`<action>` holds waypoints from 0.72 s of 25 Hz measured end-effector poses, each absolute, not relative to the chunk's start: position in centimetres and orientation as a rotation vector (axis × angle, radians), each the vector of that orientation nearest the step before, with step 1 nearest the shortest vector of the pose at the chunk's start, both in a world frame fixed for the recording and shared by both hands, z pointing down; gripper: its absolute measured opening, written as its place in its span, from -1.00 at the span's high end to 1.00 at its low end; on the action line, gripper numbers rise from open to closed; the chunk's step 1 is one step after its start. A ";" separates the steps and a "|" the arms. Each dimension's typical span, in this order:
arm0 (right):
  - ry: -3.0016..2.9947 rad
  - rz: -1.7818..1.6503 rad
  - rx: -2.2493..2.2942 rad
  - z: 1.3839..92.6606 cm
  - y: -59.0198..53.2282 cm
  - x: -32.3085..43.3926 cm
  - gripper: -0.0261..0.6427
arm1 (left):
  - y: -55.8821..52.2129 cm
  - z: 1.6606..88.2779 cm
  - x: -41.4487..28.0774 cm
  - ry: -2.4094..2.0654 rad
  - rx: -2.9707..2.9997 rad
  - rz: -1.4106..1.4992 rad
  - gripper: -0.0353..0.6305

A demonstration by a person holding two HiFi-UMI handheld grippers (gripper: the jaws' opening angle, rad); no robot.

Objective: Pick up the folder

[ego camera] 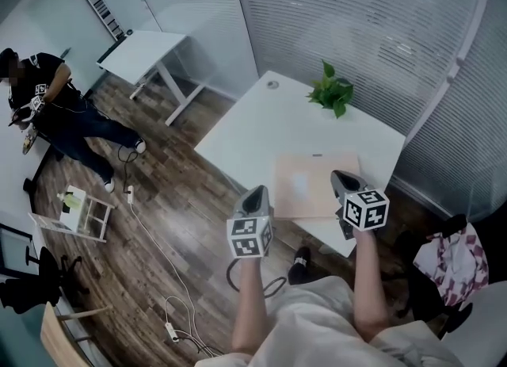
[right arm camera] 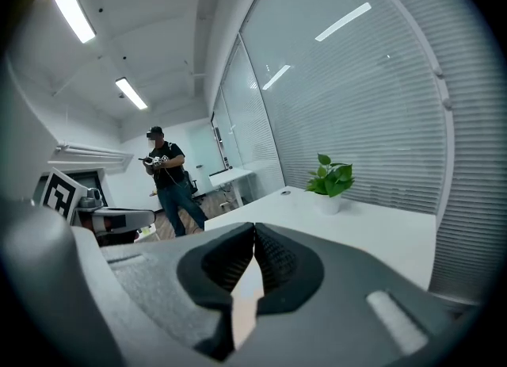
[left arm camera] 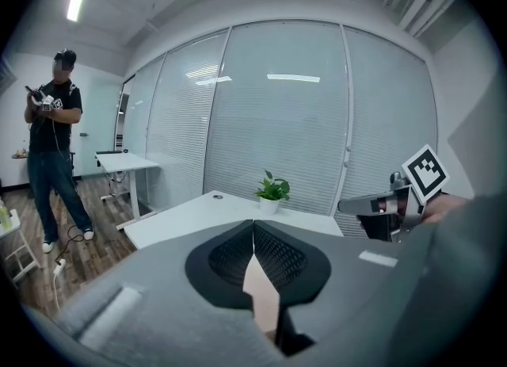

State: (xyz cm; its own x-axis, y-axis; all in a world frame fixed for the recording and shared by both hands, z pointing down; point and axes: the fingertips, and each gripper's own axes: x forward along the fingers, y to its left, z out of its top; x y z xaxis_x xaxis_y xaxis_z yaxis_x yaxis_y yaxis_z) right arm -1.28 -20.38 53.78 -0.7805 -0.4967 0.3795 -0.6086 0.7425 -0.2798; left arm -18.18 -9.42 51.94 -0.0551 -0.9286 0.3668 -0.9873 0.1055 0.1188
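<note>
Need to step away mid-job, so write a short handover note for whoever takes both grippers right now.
Left gripper: jaws shut, empty, held in the air by the table's near-left edge.
Right gripper: jaws shut, empty, seen over the folder's right edge in the head view.
Folder: flat on the table, near side; plant at the far side.
Done: nothing gripped yet.
Left: open the jaws, grip the folder, lift it.

No readable text, no labels, no numbers
</note>
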 end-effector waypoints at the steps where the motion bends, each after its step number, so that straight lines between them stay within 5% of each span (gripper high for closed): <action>1: -2.662 0.573 0.876 53.9 -21.3 -1.3 0.92 | -10.3 52.0 -18.5 -2.039 1.879 0.233 0.87; 18: -2.524 0.681 1.084 60.0 -32.7 2.0 0.92 | -20.8 58.0 -20.9 -1.875 1.853 0.212 0.87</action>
State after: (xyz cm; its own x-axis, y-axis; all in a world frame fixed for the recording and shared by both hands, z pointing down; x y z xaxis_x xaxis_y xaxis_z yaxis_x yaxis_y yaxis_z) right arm 1.98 -32.65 59.98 -0.6655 -0.5928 0.4536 -0.7405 0.6006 -0.3016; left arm -20.89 -20.83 58.02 0.0432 -0.8951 0.4438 -0.9717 0.0657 0.2270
